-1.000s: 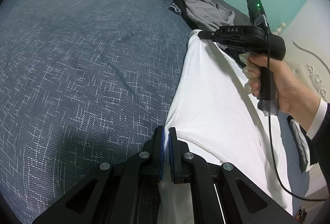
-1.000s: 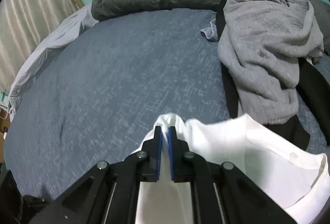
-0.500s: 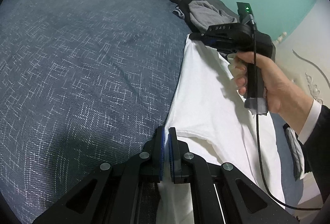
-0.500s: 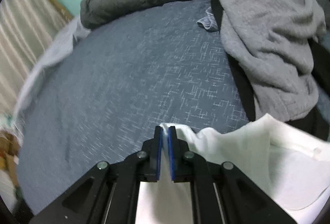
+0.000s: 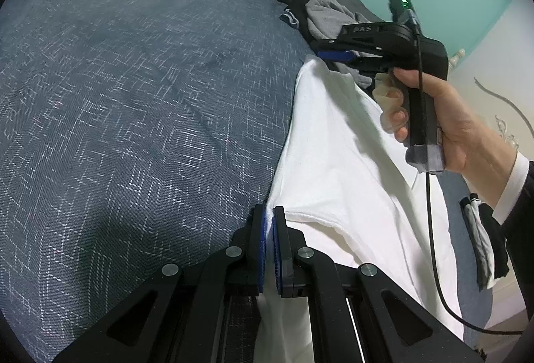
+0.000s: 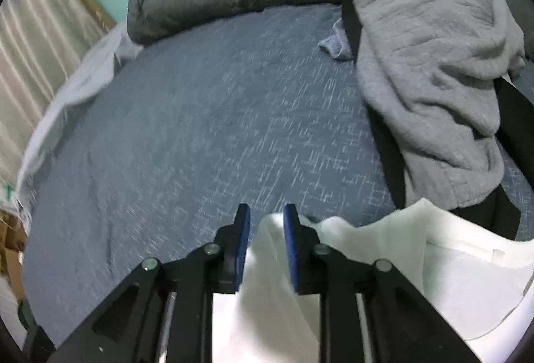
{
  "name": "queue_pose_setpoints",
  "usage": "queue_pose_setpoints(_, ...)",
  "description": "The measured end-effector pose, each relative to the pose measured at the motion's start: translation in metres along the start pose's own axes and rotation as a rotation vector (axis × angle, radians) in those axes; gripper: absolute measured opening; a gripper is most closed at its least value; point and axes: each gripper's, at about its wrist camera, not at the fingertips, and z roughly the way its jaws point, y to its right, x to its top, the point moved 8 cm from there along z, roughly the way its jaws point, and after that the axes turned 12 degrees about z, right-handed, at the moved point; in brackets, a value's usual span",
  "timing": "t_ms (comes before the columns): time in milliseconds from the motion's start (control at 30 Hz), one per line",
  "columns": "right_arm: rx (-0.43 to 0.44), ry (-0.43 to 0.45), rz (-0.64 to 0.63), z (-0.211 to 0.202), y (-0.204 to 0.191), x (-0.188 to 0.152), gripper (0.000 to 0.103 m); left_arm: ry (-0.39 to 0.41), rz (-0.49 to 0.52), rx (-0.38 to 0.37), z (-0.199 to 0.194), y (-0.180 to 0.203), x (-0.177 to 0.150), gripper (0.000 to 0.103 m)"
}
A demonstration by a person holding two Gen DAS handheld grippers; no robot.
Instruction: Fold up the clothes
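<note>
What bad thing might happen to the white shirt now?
The right gripper has its jaws opening with the white cotton shirt between them, so that corner may drop crooked and spoil the fold. The left gripper is shut on the other edge; any pull may drag the shirt across the blue patterned bedspread. The shirt also lies close to the crumpled grey sweatshirt and might snag on it.

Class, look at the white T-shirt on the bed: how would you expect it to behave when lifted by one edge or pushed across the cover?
The white T-shirt would probably flop: it already sags in soft folds from the left gripper. It looks light and thin. Pushed, it would likely bunch on the textured blue bed cover rather than slide.
</note>
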Motion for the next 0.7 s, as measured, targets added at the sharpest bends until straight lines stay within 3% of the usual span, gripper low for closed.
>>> queue_pose_setpoints(133,-0.034,0.009,-0.001,0.007,0.003,-0.001,0.019,-0.001,0.006,0.005,0.0,0.001,0.0,0.004)
queue_pose_setpoints(200,-0.06,0.056,0.022,0.0,0.007,0.007,0.019,-0.002,0.004,0.004,0.0,0.001,0.0,0.004)
queue_pose_setpoints(267,-0.068,0.139,0.054,-0.018,0.013,0.019,0.019,-0.003,0.003,0.002,0.001,0.0,0.001,0.004)
queue_pose_setpoints(400,-0.06,0.198,0.08,-0.054,0.029,0.023,0.019,-0.005,-0.01,-0.005,0.0,0.0,0.004,0.004)
queue_pose_setpoints(600,-0.055,0.16,0.103,-0.111,0.075,-0.023,0.019,0.005,-0.025,0.023,-0.014,-0.006,0.008,0.006)
queue_pose_setpoints(700,-0.034,0.143,0.156,-0.148,0.107,-0.064,0.02,0.003,-0.027,0.045,-0.022,-0.009,0.006,0.006)
